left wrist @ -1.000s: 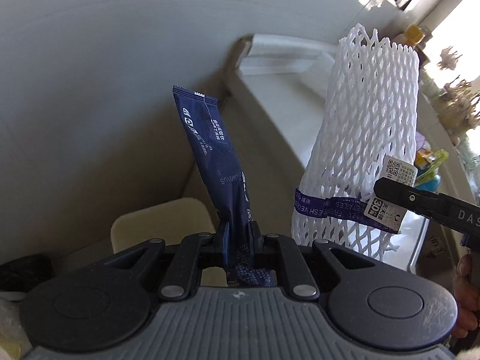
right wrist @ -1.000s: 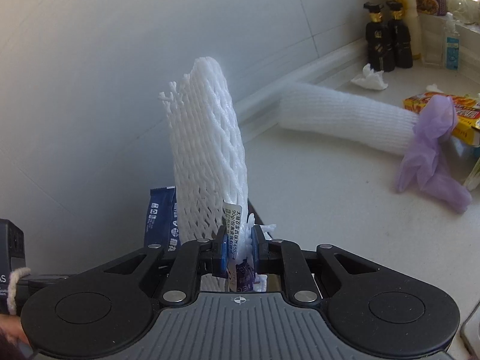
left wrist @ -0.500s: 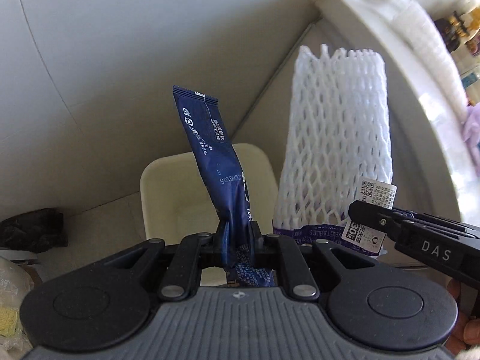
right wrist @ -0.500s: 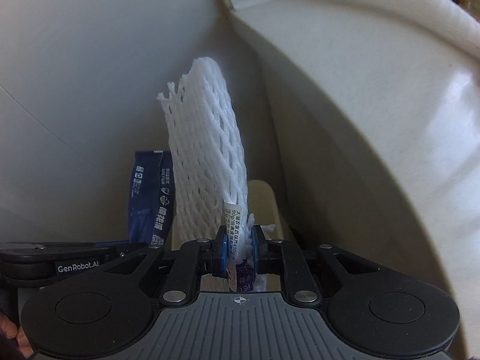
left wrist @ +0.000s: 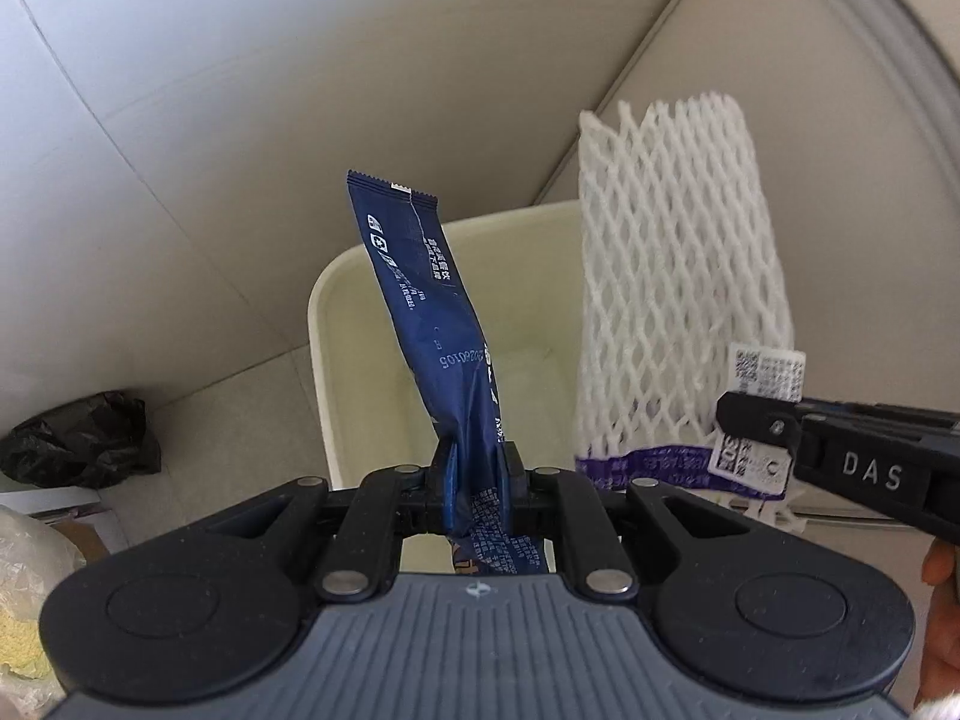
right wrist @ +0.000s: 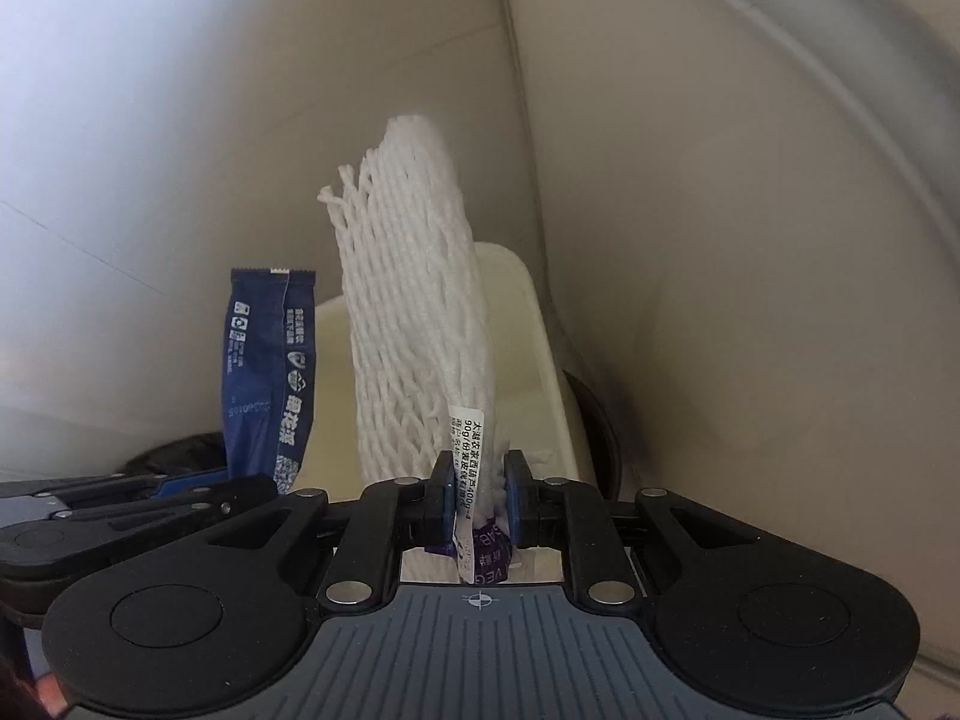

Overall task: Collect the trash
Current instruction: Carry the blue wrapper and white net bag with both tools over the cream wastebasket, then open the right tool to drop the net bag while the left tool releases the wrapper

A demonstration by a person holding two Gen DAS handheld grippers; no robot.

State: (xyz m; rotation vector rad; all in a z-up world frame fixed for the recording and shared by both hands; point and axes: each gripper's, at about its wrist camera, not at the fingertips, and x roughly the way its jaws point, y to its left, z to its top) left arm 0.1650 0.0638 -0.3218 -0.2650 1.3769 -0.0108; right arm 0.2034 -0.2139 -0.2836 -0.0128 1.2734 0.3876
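My left gripper is shut on a dark blue sachet wrapper that stands up from its pads. My right gripper is shut on the lower end of a white foam net sleeve with a purple band and a paper label. Both point steeply down over a cream rectangular bin on the floor. In the left wrist view the foam net sleeve and the right gripper are at the right. The right wrist view has the blue wrapper and the left gripper at the left, with the bin behind the net.
A crumpled black plastic bag lies on the tiled floor left of the bin. A pale plastic bag sits at the lower left edge. Light cabinet panels rise to the right of the bin, the wall behind it.
Both grippers have come down from counter height towards the floor with their loads. The counter has left the views and the cream bin now looks larger and closer below them.
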